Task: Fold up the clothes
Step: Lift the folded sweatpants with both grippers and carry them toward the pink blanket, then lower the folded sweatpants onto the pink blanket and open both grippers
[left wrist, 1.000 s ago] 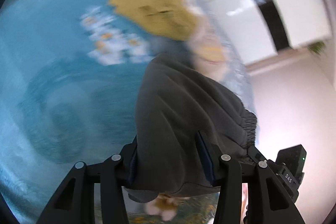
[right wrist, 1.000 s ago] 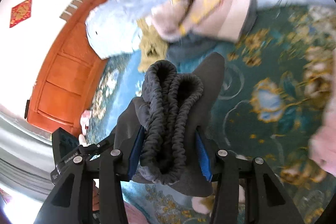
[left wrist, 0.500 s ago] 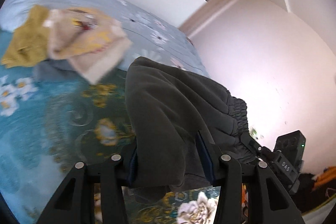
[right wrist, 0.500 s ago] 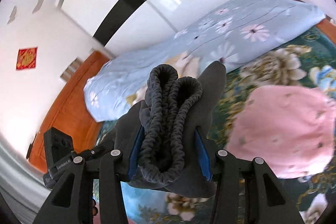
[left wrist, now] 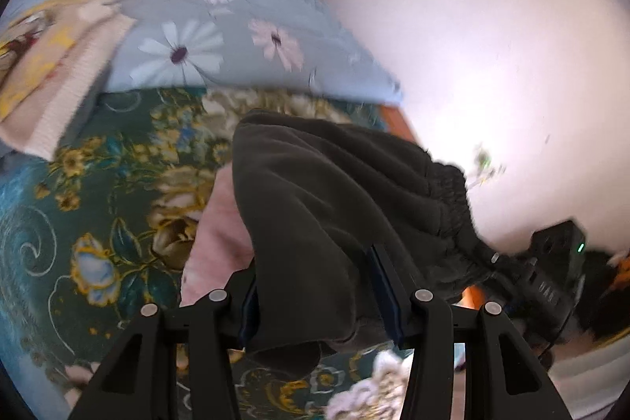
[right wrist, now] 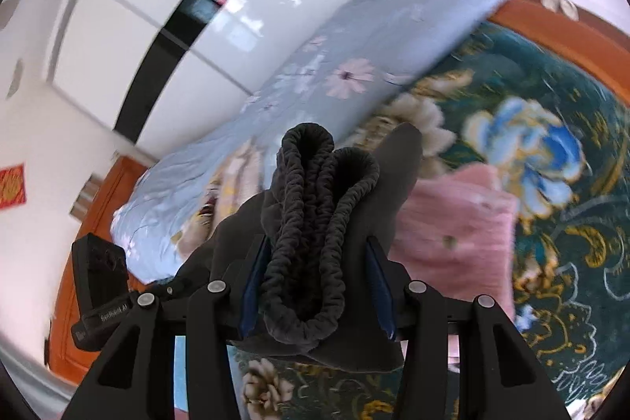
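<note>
I hold a folded dark grey garment with an elastic waistband between both grippers, lifted above the bed. My left gripper is shut on the garment's plain fabric. My right gripper is shut on its bunched waistband. A folded pink garment lies on the bedspread just beyond and below the held piece; it also shows in the left wrist view. The right gripper's body shows in the left wrist view.
The bed has a dark green floral bedspread. A light blue daisy quilt lies along the far side. A cream and yellow folded garment rests at the left. White wardrobe doors and a wooden bed frame lie beyond.
Both grippers have swung with the dark garment away from the cream and yellow pile toward the pink garment. The grip on the garment is unchanged.
</note>
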The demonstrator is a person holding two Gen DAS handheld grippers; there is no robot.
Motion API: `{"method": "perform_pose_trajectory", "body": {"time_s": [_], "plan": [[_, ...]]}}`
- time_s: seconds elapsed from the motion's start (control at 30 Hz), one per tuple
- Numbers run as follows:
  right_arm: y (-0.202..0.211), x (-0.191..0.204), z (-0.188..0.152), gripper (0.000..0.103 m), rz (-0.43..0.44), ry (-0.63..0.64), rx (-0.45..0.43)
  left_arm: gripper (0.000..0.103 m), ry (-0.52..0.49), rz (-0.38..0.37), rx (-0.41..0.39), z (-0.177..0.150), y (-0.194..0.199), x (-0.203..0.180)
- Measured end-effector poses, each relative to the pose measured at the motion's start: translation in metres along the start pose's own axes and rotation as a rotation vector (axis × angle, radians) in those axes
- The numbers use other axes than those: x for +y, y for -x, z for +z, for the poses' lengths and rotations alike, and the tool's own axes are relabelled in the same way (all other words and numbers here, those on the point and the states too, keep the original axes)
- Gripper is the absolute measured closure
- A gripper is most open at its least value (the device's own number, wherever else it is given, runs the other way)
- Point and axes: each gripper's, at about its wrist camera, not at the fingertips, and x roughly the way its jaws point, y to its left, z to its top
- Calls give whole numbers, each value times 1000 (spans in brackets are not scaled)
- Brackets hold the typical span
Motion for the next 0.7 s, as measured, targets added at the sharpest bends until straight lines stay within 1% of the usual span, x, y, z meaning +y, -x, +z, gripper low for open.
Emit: {"method": "perform_pose_trajectory", "body": {"time_s": [0.07,0.13,0.17,0.23,0.27,0.33,0.37,0.4,0.53,0.57,0.63,0.67,0.7], "plan": [[-9,-26,-4,54,-45,-50,30,51,-13,44,65,-7,-24,7],[-21,-47,-14,54,-77,-100,72,51,-18,73,99,-19,-34,16],[-25,-55,-18,54,-85,-116,92,49,-21,79,113,-25,-38,22],[-24,-60,-20,54,-88,-119,113,48,-4,76,133,-32,-38,33],[-23,-61,-21,52,-90,-118,122,48,23,59,137,-33,-36,40],[-15,-55,-12,52,-109,-80,113,48,62,31,118,-37,-28,47],[-7,-49,-5,52,-130,-46,85,48,72,23,96,-38,-20,47],[0,-42,0,52,-141,-19,58,48,70,26,76,-38,-13,46],[10,0,17,52,-123,123,21,48,10,31,-35,-31,15,21],[2,10,16,52,-100,158,50,48,-11,18,-44,-29,15,13],[-19,29,11,52,-105,255,117,48,-74,0,-34,-34,9,-7],[-29,36,9,52,-113,296,145,47,-123,-2,-12,-40,2,-18],[-37,32,11,52,-147,298,147,47,-150,3,5,-44,-6,-23]]}}
